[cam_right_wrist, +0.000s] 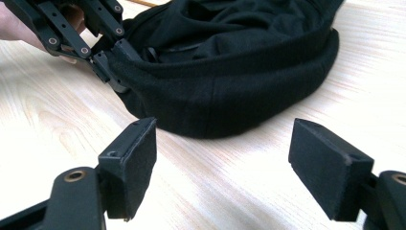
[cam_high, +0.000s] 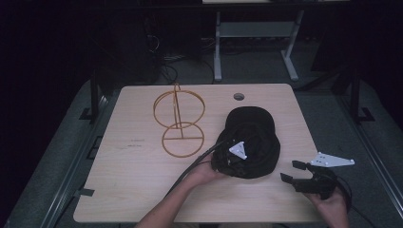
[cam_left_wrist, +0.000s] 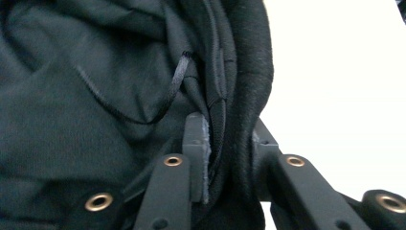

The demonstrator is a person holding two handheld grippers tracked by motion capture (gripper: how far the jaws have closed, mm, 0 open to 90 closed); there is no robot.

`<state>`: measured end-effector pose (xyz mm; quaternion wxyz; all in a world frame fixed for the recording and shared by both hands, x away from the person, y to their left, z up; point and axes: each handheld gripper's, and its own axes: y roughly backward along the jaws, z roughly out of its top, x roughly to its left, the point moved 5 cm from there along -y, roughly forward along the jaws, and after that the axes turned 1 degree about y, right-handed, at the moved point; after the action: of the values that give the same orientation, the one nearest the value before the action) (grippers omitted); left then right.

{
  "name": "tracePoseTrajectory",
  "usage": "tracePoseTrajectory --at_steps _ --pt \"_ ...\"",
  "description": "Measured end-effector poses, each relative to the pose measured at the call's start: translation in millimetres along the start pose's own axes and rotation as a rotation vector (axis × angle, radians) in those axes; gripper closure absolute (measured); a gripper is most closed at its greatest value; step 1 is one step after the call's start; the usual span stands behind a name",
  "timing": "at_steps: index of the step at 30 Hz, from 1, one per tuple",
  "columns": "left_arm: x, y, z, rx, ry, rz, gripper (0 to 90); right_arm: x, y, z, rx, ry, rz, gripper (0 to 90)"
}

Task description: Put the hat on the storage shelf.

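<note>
Black cap: upturned on table, at 4 o'clock from gold wire stand.
Left gripper: jaws pinching the cap's rim.
Right gripper: jaws spread, empty, near the cap at its 4 o'clock.
Step, judged: grasp secured. Next likely calls for lifting toward the stand, the right gripper steadying the far rim.

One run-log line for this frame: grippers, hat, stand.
left gripper: shut on black hat rim | right gripper: open, off hat, holds nothing | wire stand: bare, left of hat | hat on table

Black hand-held gripper with brass rivets and a grey three-cornered plate.
</note>
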<state>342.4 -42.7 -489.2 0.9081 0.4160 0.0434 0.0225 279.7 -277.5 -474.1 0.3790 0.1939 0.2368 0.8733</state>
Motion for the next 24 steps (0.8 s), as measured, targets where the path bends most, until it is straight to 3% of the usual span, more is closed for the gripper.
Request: tracePoseTrajectory --at_steps 5,10,24 --pt "-4.0 0.9 4.8 -0.008 -0.016 0.009 79.3 -0.1 0.6 -0.5 0.000 -0.005 0.001 24.3" --pt "-4.3 4.1 6.6 -0.020 -0.005 -0.001 79.6 -0.2 1.0 -0.7 -0.001 -0.005 0.000 24.3" --pt "-2.6 30.6 27.2 -0.137 0.046 -0.036 79.9 1.9 0.3 1.8 -0.014 0.002 0.002 23.2"
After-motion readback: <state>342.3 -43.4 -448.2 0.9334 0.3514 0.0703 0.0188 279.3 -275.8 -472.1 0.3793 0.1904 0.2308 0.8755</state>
